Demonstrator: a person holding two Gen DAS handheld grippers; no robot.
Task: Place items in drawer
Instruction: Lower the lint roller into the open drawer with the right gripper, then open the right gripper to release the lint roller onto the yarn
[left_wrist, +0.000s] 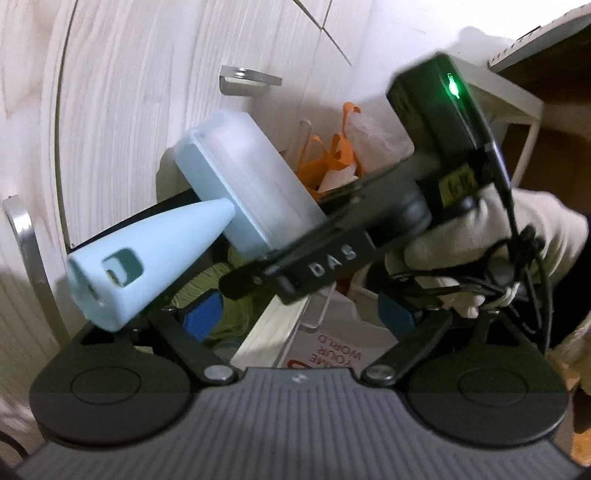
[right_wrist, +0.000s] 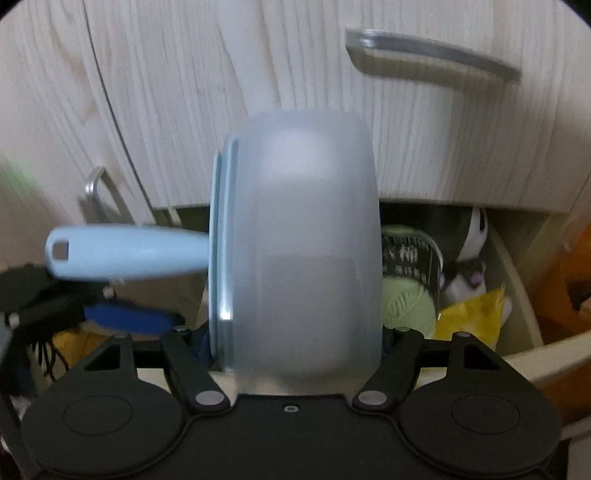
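A light blue lint roller with a frosted cover (right_wrist: 299, 251) and a tapered handle (right_wrist: 125, 254) is clamped between the fingers of my right gripper (right_wrist: 295, 343), held over the open drawer (right_wrist: 517, 280). In the left wrist view the same roller (left_wrist: 243, 177) and its handle (left_wrist: 140, 258) hang in front of my left gripper (left_wrist: 299, 314), whose blue pads (left_wrist: 203, 314) stand wide apart and hold nothing. The right gripper's black body (left_wrist: 332, 251) crosses this view, held by a gloved hand (left_wrist: 480, 240).
The drawer holds a green yarn ball (right_wrist: 406, 299), a black-and-white plush toy (right_wrist: 469, 266) and a yellow packet (right_wrist: 469, 317). Wood-grain cabinet fronts with metal handles (right_wrist: 432, 55) rise behind. Orange-handled bags (left_wrist: 332, 155) sit beside the cabinet.
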